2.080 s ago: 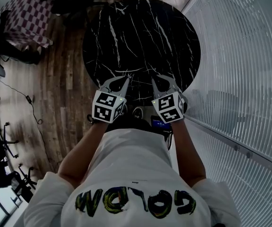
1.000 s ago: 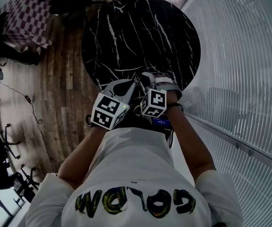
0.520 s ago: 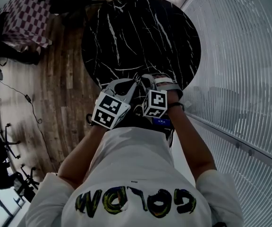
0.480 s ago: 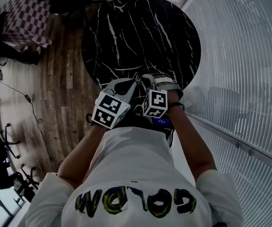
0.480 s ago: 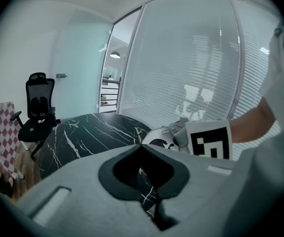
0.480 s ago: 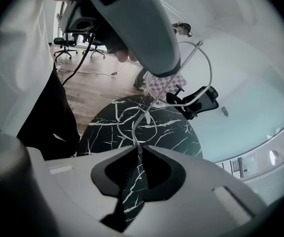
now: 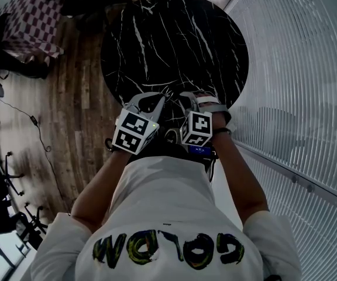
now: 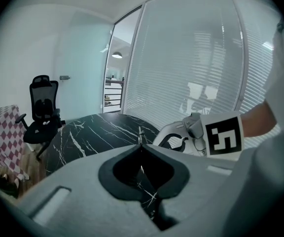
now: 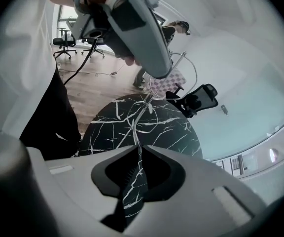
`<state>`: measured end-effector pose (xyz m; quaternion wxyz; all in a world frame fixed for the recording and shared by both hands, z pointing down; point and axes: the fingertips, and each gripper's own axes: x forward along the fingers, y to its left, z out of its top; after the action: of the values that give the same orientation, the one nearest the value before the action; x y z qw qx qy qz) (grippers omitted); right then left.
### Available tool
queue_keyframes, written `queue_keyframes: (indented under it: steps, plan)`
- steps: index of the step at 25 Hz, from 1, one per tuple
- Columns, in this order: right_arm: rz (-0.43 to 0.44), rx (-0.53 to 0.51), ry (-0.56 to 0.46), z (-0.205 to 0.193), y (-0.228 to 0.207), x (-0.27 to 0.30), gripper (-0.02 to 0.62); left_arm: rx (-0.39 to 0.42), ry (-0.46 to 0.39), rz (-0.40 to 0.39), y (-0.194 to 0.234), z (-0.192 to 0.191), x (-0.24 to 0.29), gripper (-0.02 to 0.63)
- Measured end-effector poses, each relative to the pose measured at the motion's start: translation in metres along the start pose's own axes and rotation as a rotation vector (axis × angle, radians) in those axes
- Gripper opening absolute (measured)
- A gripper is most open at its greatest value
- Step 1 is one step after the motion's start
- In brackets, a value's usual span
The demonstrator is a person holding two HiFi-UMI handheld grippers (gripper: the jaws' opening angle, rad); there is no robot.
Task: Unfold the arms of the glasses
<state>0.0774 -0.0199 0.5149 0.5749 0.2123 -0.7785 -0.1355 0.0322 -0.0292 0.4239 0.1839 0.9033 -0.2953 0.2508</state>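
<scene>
Glasses (image 9: 135, 131) clearest in right gripper view

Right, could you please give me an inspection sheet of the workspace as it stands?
Surface: round black marble table, bare where visible.
Job's things: thin wire glasses, held in the air over the table's near edge.
Clutter: nothing seen.
Grippers: left gripper shut on the glasses; right gripper has just been closing, jaws now on the frame's wire.
Cables: one cable trails across the wooden floor.
Surroundings: office chair, checked cloth, blinds along one side.
</scene>
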Motion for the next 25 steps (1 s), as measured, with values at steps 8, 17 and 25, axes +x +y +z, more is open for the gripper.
queue_keyframes:
  steps: [8, 17, 25]
  plan:
    - [0.001, 0.015, -0.003, -0.004, 0.002, -0.011, 0.026, 0.008, 0.021, 0.043, 0.016, -0.010, 0.000, 0.000]
    - [0.003, 0.056, -0.016, -0.005, 0.002, -0.029, 0.025, 0.027, 0.086, 0.077, 0.032, -0.030, 0.002, 0.000]
    - [0.010, 0.088, -0.024, -0.006, 0.006, -0.036, 0.023, 0.029, 0.183, 0.060, 0.038, -0.050, 0.010, 0.000]
